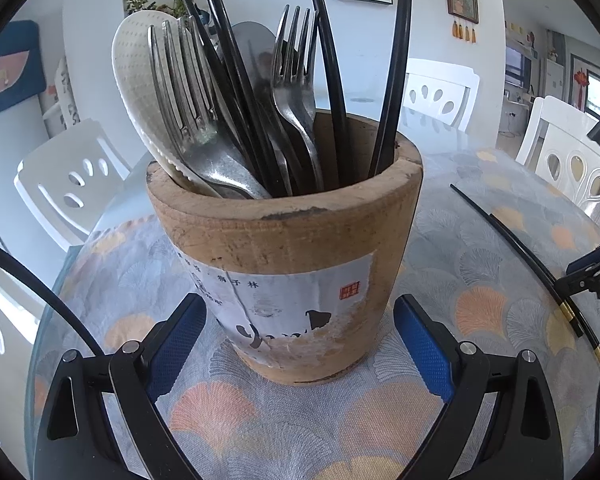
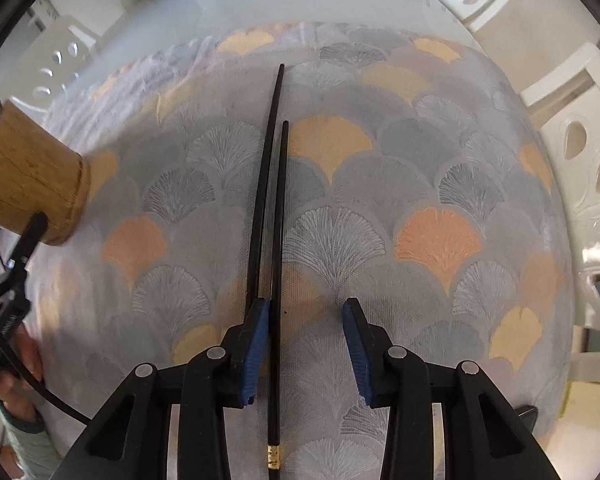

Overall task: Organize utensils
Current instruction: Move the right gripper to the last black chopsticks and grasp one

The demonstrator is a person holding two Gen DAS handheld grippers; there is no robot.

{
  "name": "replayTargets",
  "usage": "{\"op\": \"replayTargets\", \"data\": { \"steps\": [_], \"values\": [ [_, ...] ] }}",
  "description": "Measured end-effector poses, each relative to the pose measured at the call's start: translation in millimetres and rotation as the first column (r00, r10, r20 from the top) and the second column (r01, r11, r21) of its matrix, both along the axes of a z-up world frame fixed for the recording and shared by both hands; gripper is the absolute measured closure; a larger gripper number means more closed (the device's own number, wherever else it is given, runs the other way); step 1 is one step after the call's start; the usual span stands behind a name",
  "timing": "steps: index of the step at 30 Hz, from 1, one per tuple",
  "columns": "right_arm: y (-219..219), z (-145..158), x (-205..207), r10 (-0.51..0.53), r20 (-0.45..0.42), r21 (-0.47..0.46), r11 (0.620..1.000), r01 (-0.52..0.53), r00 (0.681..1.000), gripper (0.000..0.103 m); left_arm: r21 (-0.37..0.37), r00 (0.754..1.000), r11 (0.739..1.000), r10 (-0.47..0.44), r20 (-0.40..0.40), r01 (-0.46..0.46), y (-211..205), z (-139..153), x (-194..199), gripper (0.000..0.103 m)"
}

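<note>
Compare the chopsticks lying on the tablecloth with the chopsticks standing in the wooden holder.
The loose chopsticks lie flat on the tablecloth; the chopsticks in the holder stand upright and lean on the rim.
The loose chopsticks lie side by side, alone; those in the wooden holder share it with forks and spoons.
A gold band shows on the loose pair only.
Both sets are slim and black.

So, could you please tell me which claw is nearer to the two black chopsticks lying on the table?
Right. The right claw is down over the chopsticks, one between its open pads. The left claw sits off to the side, straddling the wooden holder.
</note>
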State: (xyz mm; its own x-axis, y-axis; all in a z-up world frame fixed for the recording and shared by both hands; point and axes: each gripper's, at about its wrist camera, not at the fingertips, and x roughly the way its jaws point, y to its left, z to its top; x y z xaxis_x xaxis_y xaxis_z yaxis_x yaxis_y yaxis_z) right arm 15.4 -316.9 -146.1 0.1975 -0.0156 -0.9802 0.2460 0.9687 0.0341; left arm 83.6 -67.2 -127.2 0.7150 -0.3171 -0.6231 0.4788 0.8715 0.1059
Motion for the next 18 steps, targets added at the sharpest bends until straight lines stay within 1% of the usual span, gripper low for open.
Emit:
{"op": "replayTargets", "data": {
  "steps": [4,9,12,14,15,16,17,18],
  "values": [
    [7,-3,11,0.032,-0.041,-0.051,0.998,-0.034,0.999,0.064,0.001,1.000,1.000,-0.002,0.002,0.002,-1,0,-1,0.008],
    [1,-8,36,0.061,-0.112,-0.030,0.997,-0.064,0.992,0.061,0.007,1.000,1.000,-0.003,0.005,0.003,-2,0,-2,0.008],
    [0,-11,54,0.107,-0.170,-0.026,0.993,-0.113,0.980,0.059,0.011,1.000,1.000,-0.002,0.006,0.002,-3,0,-2,0.008],
    [1,-12,68,0.134,-0.189,-0.030,0.989,-0.142,0.973,0.060,0.011,1.000,1.000,-0.002,0.006,0.002,-3,0,-2,0.008],
    [2,-12,71,0.143,-0.190,-0.035,0.988,-0.153,0.971,0.061,0.011,1.000,1.000,-0.002,0.006,0.002,-3,0,-2,0.008],
    [4,-12,74,0.152,-0.189,-0.042,0.986,-0.163,0.970,0.065,0.010,1.000,1.000,-0.003,0.006,0.003,-3,0,-2,0.008],
    [7,-11,73,0.163,-0.180,-0.046,0.984,-0.174,0.970,0.071,0.009,1.000,1.000,-0.003,0.005,0.003,-3,0,-2,0.008],
    [13,-10,71,0.176,-0.170,-0.036,0.982,-0.185,0.970,0.085,0.008,1.000,1.000,-0.003,0.005,0.003,-3,0,-2,0.008]
  ]
}}
